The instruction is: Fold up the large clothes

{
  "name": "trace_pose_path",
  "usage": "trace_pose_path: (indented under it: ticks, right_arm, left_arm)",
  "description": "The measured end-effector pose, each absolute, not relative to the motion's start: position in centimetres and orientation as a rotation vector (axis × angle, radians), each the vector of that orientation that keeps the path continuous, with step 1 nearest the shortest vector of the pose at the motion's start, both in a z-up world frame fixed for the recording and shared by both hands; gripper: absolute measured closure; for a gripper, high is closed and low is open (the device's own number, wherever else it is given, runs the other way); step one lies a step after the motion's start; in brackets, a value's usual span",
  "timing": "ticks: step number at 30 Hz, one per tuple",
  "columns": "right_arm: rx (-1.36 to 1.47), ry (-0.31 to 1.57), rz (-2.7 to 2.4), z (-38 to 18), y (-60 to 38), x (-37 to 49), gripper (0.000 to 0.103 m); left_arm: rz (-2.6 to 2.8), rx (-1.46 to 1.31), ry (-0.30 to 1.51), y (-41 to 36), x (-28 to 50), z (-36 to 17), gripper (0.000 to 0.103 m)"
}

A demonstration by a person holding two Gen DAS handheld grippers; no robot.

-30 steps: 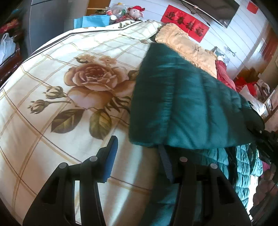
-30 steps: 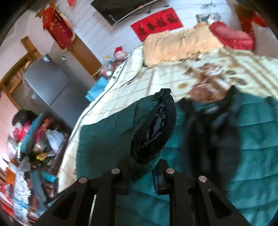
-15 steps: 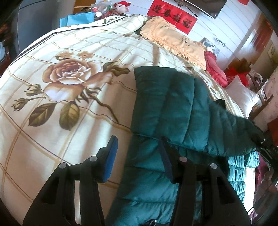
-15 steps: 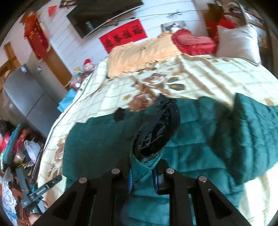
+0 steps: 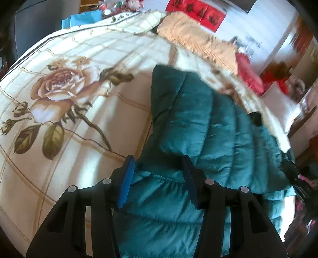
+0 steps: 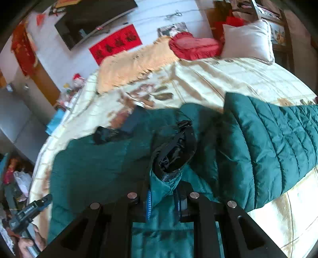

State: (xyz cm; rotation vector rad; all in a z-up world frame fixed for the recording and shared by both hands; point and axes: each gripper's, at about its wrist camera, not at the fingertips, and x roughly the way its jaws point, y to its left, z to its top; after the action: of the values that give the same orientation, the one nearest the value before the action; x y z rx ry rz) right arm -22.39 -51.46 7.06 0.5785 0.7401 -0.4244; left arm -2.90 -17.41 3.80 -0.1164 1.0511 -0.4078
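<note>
A large teal quilted jacket lies on a cream bed cover printed with roses. My left gripper is open, its blue pads straddling the jacket's gathered hem without clamping it. In the right wrist view the jacket spreads across the bed with a sleeve folded over at the right. My right gripper is shut on a bunched teal fold with the black-lined cuff sticking up above the fingers. The left gripper also shows at the lower left of the right wrist view.
An orange fringed blanket, a red cushion and a white pillow lie at the head of the bed. A grey fridge and floor clutter stand beside the bed. A blue box sits beyond the bed's far edge.
My left gripper has let go of the jacket edge it held a second ago, opened, and moved in over the hem. My right gripper has kept its hold and swung the cuff over the jacket.
</note>
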Motion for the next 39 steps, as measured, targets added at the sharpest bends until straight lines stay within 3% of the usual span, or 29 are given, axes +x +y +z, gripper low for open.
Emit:
trace_pose_path:
  ticks: [4, 7, 8, 10, 11, 12, 17, 18, 22, 23, 28, 31, 35, 39]
  right_arm:
    - [0.656, 0.792, -0.437, 4.0, -52.3, -22.6, 0.086]
    - [0.778, 0.78, -0.384, 3.2, -53.0, -23.8, 0.083]
    - [0.811, 0.761, -0.369, 3.4, -53.4, -24.3, 0.077]
    - [0.837, 0.712, -0.369, 4.0, -53.9, -25.2, 0.037]
    - [0.838, 0.68, -0.374, 4.5, -54.2, -25.6, 0.028]
    - [0.823, 0.663, -0.397, 5.0, -54.3, -25.7, 0.023]
    - [0.77, 0.704, -0.354, 5.8, -53.9, -22.6, 0.023]
    - [0.75, 0.719, -0.347, 5.8, -53.6, -21.8, 0.03]
    - [0.576, 0.808, -0.365, 5.7, -51.9, -19.2, 0.083]
    - [0.554, 0.807, -0.372, 5.8, -51.9, -19.2, 0.088]
    - [0.473, 0.756, -0.5, 6.6, -53.1, -20.6, 0.099]
    - [0.481, 0.855, -0.535, 3.9, -54.0, -20.4, 0.099]
    - [0.645, 0.784, -0.523, 4.3, -55.1, -22.4, 0.099]
    - [0.609, 0.73, -0.518, 7.7, -53.4, -22.5, 0.099]
  left_arm:
    - [-0.382, -0.082, 1.041, -17.8, -2.7, 2.9, 0.046]
    - [-0.391, -0.077, 1.042, -17.6, -2.7, 2.8, 0.045]
    - [-0.391, -0.08, 1.043, -17.4, -2.8, 3.0, 0.045]
    - [-0.389, -0.093, 1.014, -17.0, -3.0, 3.9, 0.045]
    - [-0.394, -0.105, 0.995, -16.8, -3.1, 4.5, 0.045]
    - [-0.402, -0.119, 0.975, -16.7, -3.3, 5.1, 0.045]
    - [-0.421, -0.09, 0.947, -18.2, -3.0, 6.8, 0.045]
    - [-0.419, -0.074, 0.945, -18.7, -2.9, 6.9, 0.045]
    - [-0.409, -0.036, 0.948, -20.3, -2.4, 6.3, 0.045]
    - [-0.404, -0.027, 0.954, -20.5, -2.2, 6.1, 0.045]
    - [-0.393, 0.037, 0.96, -22.1, -1.8, 4.1, 0.043]
    - [-0.395, 0.088, 0.922, -22.9, -2.2, 3.5, 0.033]
    - [-0.401, 0.101, 0.916, -22.8, -2.3, 3.6, 0.033]
    - [-0.392, 0.106, 0.9, -22.6, -2.5, 4.8, 0.033]
